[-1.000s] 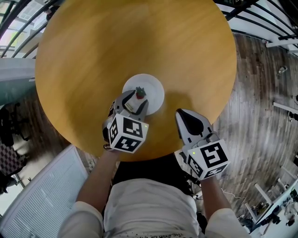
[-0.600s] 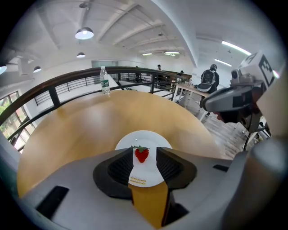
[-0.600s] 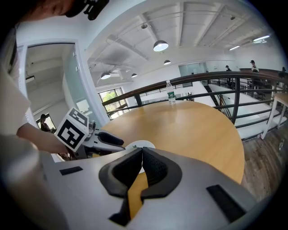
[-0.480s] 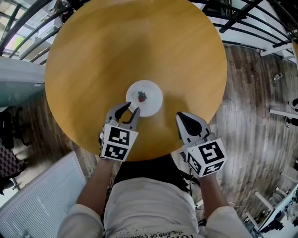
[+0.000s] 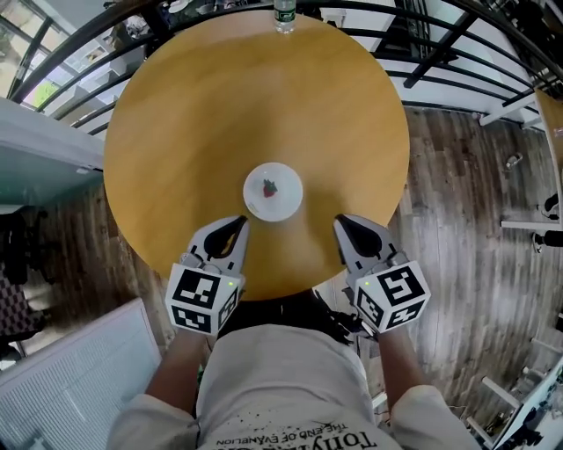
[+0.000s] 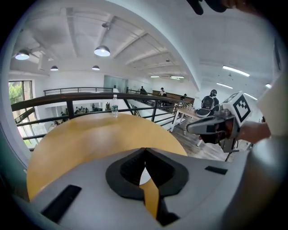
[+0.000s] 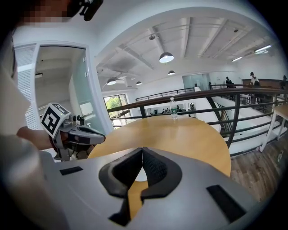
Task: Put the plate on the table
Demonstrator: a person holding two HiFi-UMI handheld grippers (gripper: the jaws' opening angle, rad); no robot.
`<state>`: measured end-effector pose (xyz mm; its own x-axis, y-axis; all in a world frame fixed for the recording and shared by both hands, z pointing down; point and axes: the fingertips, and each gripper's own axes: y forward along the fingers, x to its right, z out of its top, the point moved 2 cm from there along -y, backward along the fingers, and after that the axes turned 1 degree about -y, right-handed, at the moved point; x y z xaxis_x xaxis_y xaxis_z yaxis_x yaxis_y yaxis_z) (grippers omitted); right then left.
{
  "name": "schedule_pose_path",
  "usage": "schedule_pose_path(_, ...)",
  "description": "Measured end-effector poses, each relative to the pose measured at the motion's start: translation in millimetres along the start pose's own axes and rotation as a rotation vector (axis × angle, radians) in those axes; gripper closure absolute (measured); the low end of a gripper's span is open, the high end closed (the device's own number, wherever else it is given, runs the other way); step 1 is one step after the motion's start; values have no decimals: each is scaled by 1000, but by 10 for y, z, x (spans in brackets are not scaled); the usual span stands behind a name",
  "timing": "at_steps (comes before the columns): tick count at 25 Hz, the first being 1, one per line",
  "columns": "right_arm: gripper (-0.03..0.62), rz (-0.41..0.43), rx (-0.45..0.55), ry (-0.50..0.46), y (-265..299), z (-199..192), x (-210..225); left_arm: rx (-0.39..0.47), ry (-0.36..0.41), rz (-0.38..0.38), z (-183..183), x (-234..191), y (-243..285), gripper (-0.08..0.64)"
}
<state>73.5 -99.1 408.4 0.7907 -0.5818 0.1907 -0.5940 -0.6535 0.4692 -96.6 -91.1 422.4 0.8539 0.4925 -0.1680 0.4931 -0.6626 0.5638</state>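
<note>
A small white plate [image 5: 283, 204] lies flat on the round wooden table [image 5: 193, 114], a little nearer than its middle. A small red and green piece [image 5: 269, 186] rests on it. My left gripper [image 5: 239, 222] hovers by the near edge, just short of the plate's left side, shut and empty. My right gripper [image 5: 340, 221] sits at the same distance on the plate's right, also shut and empty. In the left gripper view the closed jaws of my left gripper [image 6: 144, 150] leave only a white sliver of the plate [image 6: 145, 175] showing. The right gripper view shows my right gripper [image 7: 142, 149] in the same way.
A water bottle [image 5: 283, 16] stands at the table's far edge. Black railings [image 5: 457, 35] curve behind the table, with wooden floor [image 5: 475, 185] to the right. A white slatted panel [image 5: 79, 378] lies at the lower left. The person's torso is at the near edge.
My left gripper has drawn back from the plate toward the near edge and its jaws have gone from open to shut. The plate stays on the table. The right gripper has barely moved.
</note>
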Motion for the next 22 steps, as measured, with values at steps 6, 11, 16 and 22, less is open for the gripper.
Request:
schedule_pose_path(6, 568, -26, 33, 2, -236, 82, -98, 47, -72, 15, -35, 145, -374, 535)
schedule_pose_path(11, 568, -16, 63, 12, -353, 164, -169, 78, -83, 36, -49, 248, -592, 535)
schedule_pose_path(16, 568, 25, 71, 12, -375, 242, -329, 99, -73, 36, -42, 261, -730, 535)
schedule_pose_path(22, 568, 41, 83, 4, -378, 343, -448, 130, -64, 34, 85, 265, -791, 535)
